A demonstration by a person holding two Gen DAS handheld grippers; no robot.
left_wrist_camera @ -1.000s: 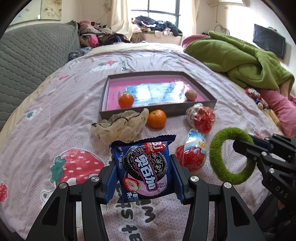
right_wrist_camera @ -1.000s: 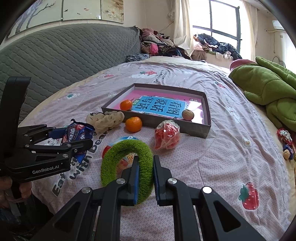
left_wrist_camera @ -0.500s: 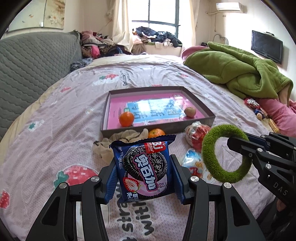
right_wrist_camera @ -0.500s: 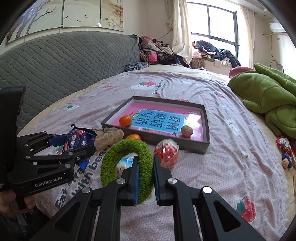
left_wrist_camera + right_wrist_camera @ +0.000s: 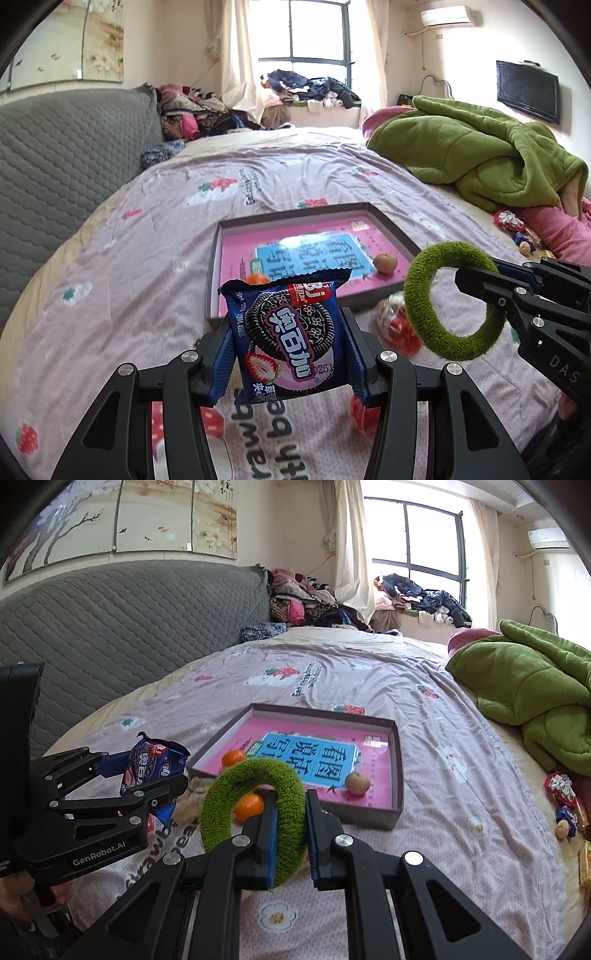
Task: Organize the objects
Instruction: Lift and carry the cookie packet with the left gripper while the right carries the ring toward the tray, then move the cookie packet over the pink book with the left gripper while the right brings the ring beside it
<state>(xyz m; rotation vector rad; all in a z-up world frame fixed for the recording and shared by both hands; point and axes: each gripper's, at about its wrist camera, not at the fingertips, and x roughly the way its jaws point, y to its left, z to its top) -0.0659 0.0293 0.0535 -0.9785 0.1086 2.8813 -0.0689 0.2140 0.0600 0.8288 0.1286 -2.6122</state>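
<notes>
Your left tongs [image 5: 291, 349] are black with blue pads, as are the right tongs [image 5: 290, 834]. The packet [image 5: 290, 332] is dark blue with a black cookie and a red strawberry. The ring [image 5: 255, 797] is fuzzy green. The tray [image 5: 395, 775] is grey outside, pink inside. The bed [image 5: 369, 679] sheet is pale lilac with strawberries.

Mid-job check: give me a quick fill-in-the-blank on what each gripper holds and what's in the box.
1. The left gripper is shut on a blue ____ packet.
2. The right gripper pinches a fuzzy ring coloured ____.
3. The box with the pink floor holds a brownish fruit and one ____.

Missing words: cookie; green; orange
</notes>
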